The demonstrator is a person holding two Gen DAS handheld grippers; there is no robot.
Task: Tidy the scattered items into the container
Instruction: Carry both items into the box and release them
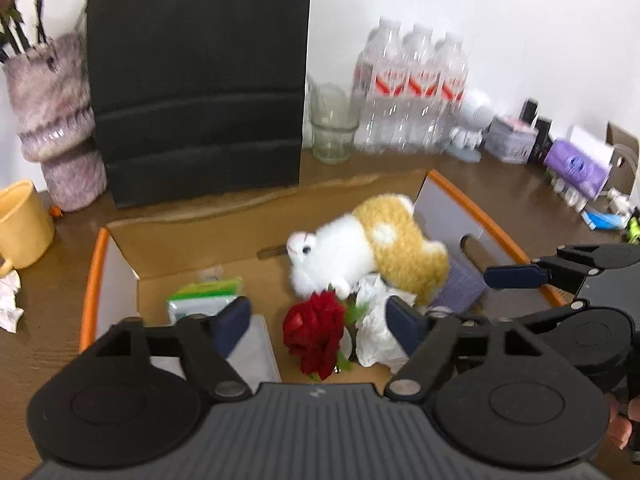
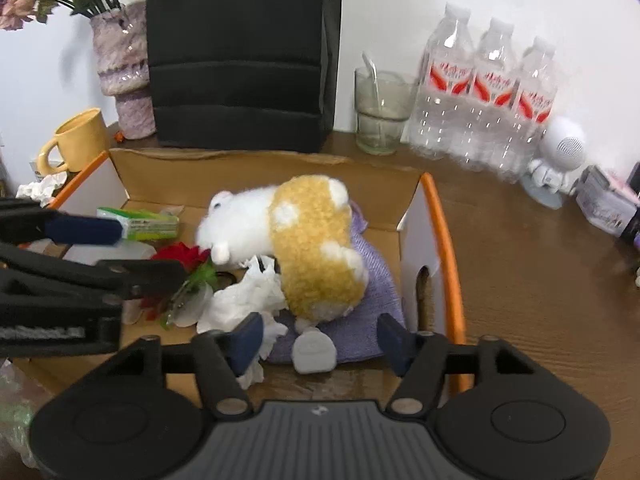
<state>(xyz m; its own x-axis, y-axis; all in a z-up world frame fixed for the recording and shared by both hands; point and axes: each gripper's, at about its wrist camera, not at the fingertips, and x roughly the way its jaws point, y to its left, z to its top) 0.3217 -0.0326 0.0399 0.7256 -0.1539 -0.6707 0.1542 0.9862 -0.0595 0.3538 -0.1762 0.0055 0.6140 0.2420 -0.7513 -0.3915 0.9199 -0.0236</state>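
Wooden table (image 2: 520,280) | box (image 2: 444,240): fluffy white-tan plush toy (image 2: 296,236), seemingly blurred | both jaws spread, empty

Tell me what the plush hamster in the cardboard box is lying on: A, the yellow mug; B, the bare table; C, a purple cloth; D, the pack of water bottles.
C: in the right wrist view the plush hamster lies across a purple cloth inside the cardboard box, beside crumpled tissue.

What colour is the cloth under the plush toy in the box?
Purple cloth, clearest in the right wrist view.
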